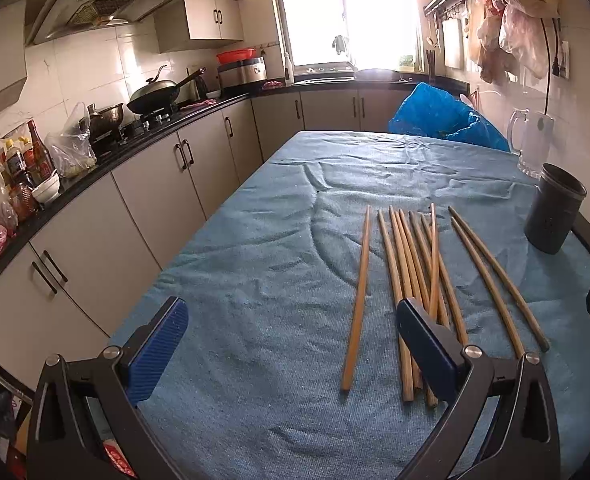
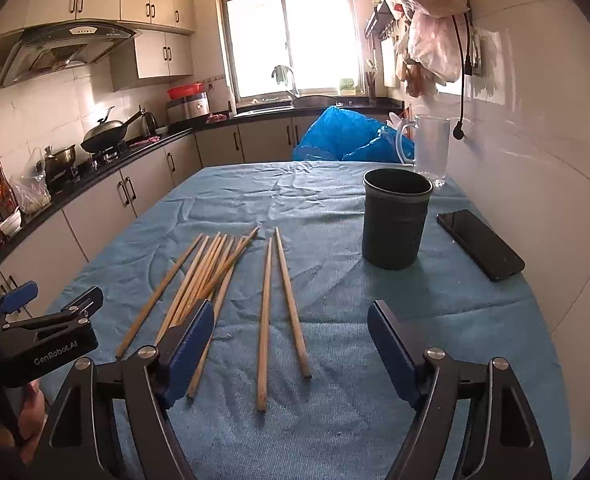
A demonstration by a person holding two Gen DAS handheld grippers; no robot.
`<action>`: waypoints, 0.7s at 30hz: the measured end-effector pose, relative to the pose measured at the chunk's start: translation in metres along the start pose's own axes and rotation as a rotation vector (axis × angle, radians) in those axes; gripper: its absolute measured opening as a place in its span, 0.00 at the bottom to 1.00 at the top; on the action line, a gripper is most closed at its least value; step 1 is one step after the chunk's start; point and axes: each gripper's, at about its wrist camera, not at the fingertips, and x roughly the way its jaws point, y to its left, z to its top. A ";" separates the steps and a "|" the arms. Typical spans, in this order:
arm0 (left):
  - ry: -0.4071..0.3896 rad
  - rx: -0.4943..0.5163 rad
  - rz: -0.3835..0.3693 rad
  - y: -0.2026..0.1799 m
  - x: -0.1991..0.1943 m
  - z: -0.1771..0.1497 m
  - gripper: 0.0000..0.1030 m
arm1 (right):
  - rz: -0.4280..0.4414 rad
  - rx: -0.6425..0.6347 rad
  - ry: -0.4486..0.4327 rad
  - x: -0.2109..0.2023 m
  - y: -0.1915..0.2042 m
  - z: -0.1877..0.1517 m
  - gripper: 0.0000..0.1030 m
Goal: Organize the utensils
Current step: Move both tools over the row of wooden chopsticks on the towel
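The right gripper [image 2: 291, 344] stands wide open and empty above two loose brown wooden chopsticks [image 2: 279, 312] on the blue cloth-covered table [image 2: 335, 420]. The left gripper [image 1: 291, 340] also gapes empty over a single chopstick [image 1: 358, 300], beside the bundled chopsticks [image 1: 415, 272]. The dark cylindrical utensil holder [image 2: 395, 220] stands upright beyond, near a black phone [image 2: 481, 244].

Our left gripper [image 1: 293, 346] and right gripper [image 2: 291, 350] share black angled frames, silver round screws and ribbed blue pads [image 1: 155, 350]; white "GenRobot.AI" lettering marks the left.

Ten chopsticks [image 2: 263, 320], one holder [image 2: 395, 220]
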 end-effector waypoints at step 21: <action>0.015 0.000 -0.004 0.001 0.005 -0.003 1.00 | 0.040 0.014 0.048 0.010 -0.002 -0.004 0.57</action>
